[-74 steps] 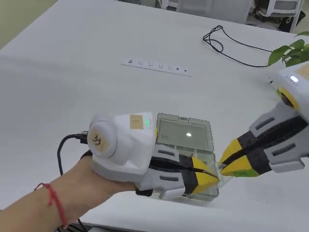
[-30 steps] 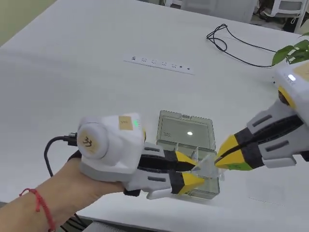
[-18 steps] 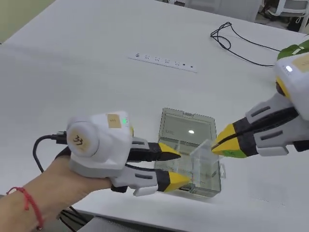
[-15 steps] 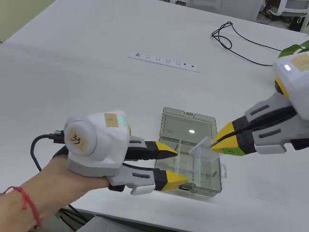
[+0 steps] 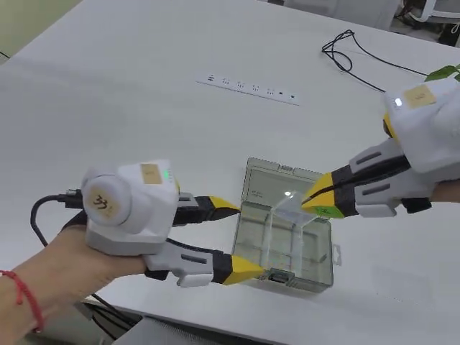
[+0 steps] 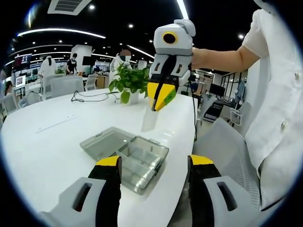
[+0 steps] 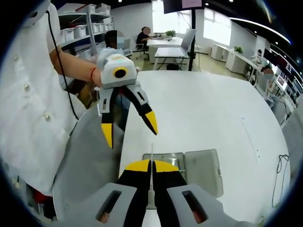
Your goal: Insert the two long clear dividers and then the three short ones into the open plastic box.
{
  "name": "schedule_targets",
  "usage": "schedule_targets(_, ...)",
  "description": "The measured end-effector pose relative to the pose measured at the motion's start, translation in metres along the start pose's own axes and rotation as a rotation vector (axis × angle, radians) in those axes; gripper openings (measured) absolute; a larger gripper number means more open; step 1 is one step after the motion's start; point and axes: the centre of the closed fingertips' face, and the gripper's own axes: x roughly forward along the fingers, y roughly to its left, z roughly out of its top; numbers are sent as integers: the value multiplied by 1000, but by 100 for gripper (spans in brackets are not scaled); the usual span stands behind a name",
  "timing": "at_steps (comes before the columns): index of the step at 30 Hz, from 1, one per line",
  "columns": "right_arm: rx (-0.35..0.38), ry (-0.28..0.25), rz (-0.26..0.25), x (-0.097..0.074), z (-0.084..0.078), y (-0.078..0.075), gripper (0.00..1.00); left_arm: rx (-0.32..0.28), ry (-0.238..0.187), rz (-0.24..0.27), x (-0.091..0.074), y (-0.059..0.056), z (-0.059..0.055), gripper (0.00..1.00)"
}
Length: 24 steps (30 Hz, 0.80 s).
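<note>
Jaws of the right gripper (image 5: 316, 203) are pressed together on a clear divider (image 5: 291, 208), which hangs down from the tips. In the left gripper view the divider (image 6: 150, 120) is above the open plastic box (image 6: 156, 163), apart from it. The left gripper (image 5: 233, 238) has its jaws spread wide with nothing between them, just beside the near left corner of the box (image 5: 316, 279). The box lies on the white tabletop (image 5: 144, 93) with its lid (image 5: 277, 183) folded flat behind it. Clear partitions already stand inside. Farther away lie a power strip (image 5: 251, 88) and a black cable (image 5: 359, 61).
</note>
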Motion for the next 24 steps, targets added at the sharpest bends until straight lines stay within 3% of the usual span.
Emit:
schedule_targets(13, 49, -6, -12, 47, -23, -25, 3, -6, 13, 7, 1, 17, -14, 84)
schedule_targets(24, 58, 7, -6, 73, -39, -29, 3, -13, 10, -1, 1, 21, -20, 100)
